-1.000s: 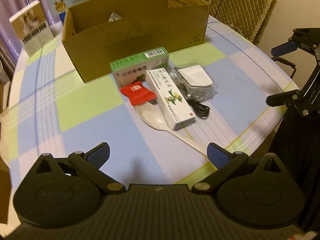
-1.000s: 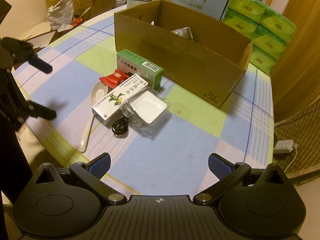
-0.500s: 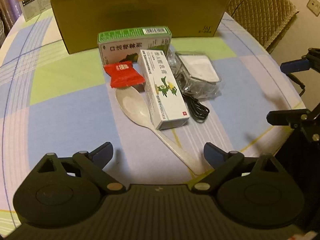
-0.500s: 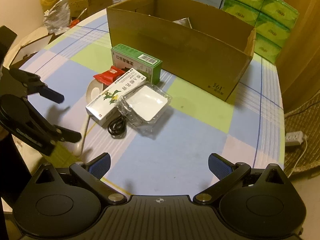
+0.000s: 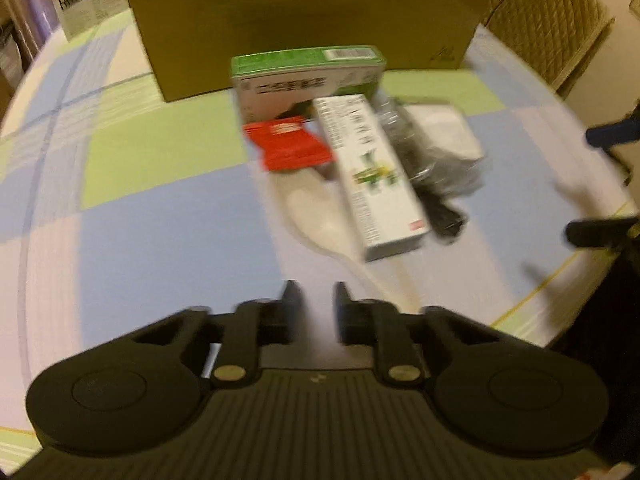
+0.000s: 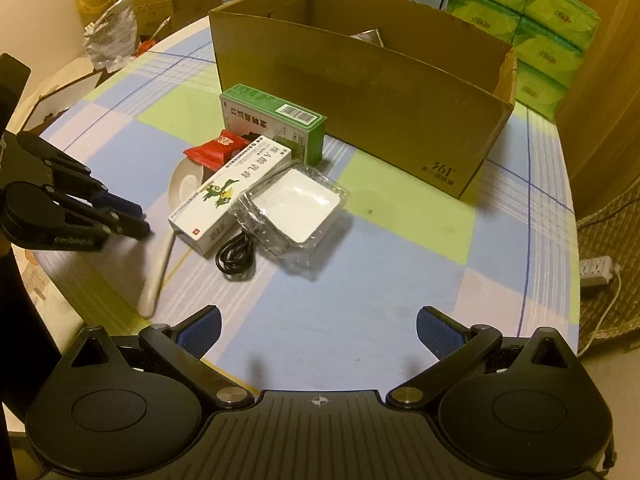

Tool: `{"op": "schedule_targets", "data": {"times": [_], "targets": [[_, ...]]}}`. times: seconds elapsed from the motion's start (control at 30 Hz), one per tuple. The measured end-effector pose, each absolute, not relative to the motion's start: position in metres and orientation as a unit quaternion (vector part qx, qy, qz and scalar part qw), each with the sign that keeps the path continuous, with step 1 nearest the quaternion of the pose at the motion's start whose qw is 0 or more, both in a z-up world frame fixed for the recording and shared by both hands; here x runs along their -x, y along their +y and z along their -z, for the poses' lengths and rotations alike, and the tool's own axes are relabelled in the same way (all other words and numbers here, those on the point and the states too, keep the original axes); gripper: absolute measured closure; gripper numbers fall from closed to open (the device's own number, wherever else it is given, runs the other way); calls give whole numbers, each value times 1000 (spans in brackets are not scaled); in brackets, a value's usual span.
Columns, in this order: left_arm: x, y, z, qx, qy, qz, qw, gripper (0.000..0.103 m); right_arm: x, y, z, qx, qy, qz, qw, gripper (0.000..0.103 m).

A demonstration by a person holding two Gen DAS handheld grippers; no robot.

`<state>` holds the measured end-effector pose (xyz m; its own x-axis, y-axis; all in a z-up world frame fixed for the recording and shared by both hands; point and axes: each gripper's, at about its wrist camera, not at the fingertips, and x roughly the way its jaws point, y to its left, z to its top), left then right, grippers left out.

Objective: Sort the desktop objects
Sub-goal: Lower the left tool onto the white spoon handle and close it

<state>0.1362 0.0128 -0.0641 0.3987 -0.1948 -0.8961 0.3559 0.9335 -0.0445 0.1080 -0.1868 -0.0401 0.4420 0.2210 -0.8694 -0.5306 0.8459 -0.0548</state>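
Note:
A heap of small items lies on the checked tablecloth before an open cardboard box (image 6: 360, 92): a green medicine box (image 6: 272, 120), a white medicine box (image 6: 224, 196), a red sachet (image 6: 216, 150), a pale spoon (image 6: 160, 264), a clear packet holding a white square (image 6: 296, 208), and a black cable (image 6: 236, 254). In the blurred left wrist view the same heap shows, with the white box (image 5: 372, 176) and spoon (image 5: 320, 220) nearest. My left gripper (image 5: 316, 304) has its fingers drawn together with nothing between them, just left of the spoon's handle. My right gripper (image 6: 318, 332) stands open, short of the heap.
Green tissue packs (image 6: 548, 28) and printed cartons stand behind the cardboard box. A crumpled bag (image 6: 108, 40) lies at the far left edge. A power strip (image 6: 596, 270) sits on the floor to the right. The table's rounded edge runs close under both grippers.
My left gripper's fingers have gone from wide apart to nearly touching, and it has moved closer to the heap. The right gripper stays open and has barely moved.

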Motion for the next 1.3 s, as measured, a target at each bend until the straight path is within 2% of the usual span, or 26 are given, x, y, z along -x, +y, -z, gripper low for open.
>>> {"op": "schedule_targets", "data": {"times": [0.1, 0.27, 0.37, 0.43, 0.6, 0.67, 0.73, 0.83, 1.3], "targets": [[-135, 27, 64, -69, 527, 158, 833, 98, -106, -183, 40, 162, 477, -229, 833, 2], [-130, 35, 62, -33, 535, 156, 829, 97, -106, -176, 41, 161, 479, -231, 832, 2], [-127, 27, 63, -10, 532, 165, 830, 91, -108, -173, 41, 155, 480, -231, 832, 2], [-126, 21, 63, 5, 528, 172, 832, 81, -109, -172, 41, 155, 481, -230, 832, 2], [-129, 2, 65, 17, 519, 177, 836, 72, -111, -174, 44, 151, 483, -226, 832, 2], [-130, -5, 65, 4, 514, 175, 840, 72, -113, -177, 46, 145, 486, -221, 833, 2], [-131, -10, 66, -18, 510, 172, 842, 74, -114, -179, 47, 141, 487, -218, 834, 2], [-131, -5, 66, -50, 513, 162, 841, 95, -114, -181, 46, 138, 486, -219, 835, 2], [-139, 69, 68, -47, 531, 92, 841, 98, -114, -164, 44, 120, 485, -234, 834, 2]]}}
